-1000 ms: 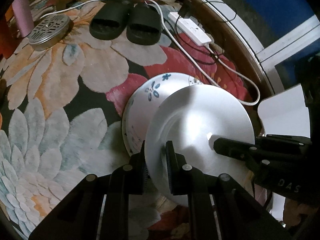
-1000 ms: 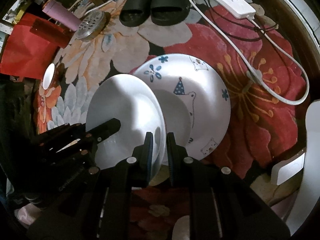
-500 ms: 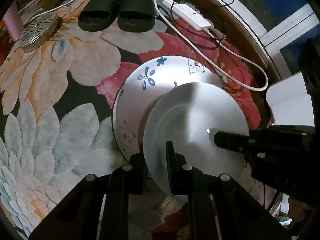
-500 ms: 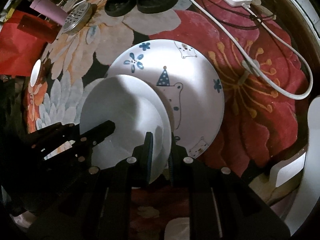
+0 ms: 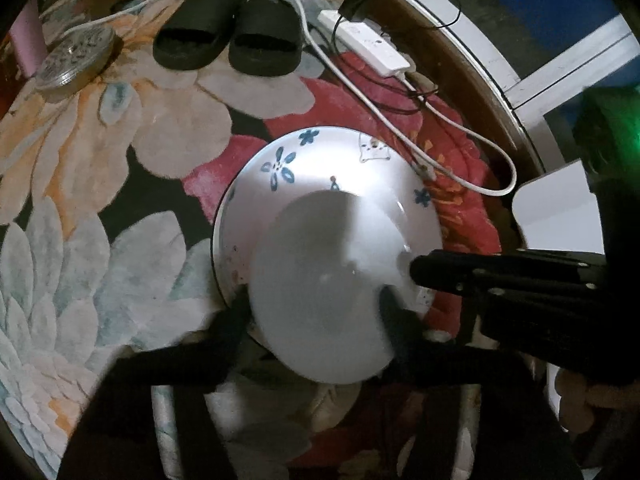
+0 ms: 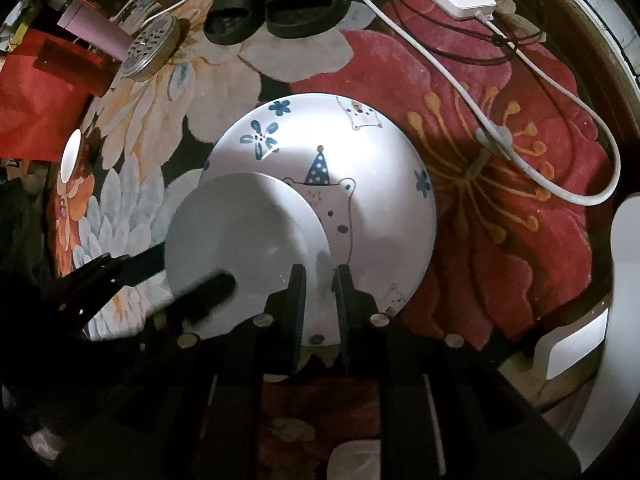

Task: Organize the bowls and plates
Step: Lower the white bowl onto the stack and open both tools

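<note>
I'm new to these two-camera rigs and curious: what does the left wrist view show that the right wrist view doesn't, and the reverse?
Only the left wrist view shows a green glow at its right edge and a blue wall.

Only the right wrist view shows the bear with a dotted party hat painted on the large patterned plate, plus a red bag.

Both show the plain white plate over that patterned plate, black slippers, a white power strip and the flowered rug.

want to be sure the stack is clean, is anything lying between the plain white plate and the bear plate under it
Nothing visible: the plain white plate sits over the bear plate, whose exposed face is bare. The area beneath the white plate is hidden.
</note>
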Motion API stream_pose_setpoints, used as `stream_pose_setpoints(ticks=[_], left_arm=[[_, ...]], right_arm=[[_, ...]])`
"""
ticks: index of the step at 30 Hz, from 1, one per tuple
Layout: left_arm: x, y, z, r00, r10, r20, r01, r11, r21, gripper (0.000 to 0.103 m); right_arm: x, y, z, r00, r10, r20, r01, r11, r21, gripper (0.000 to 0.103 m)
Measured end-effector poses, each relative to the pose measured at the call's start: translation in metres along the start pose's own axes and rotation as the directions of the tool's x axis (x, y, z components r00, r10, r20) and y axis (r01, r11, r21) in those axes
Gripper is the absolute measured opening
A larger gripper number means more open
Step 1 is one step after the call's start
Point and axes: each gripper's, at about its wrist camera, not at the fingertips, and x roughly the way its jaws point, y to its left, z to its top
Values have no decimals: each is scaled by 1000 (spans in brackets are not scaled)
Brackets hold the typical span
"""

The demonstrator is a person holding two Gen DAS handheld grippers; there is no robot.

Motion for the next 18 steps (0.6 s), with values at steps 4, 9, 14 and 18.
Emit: stream_pose_setpoints(ticks=[4,9,14,18], left_arm=[[-10,5,0,999,-15,32,15,1000,-10,95],[-20,12,-1,996,35,87,-34,999,-12,102],[-26,26,-2,991,81,110,-78,996,-35,102],[-28,36,-4,989,97,114,-92,994,-54,102]], right_arm=[[-2,-2,1,1000,3,8,-3,1000,15,17],[-9,-1,0,999,-11,32,11,1000,5,49],[-16,0,-4,997,-15,76,14,1000,10,80],[-18,1,-5,995,-26,96,25,1000,17,94]])
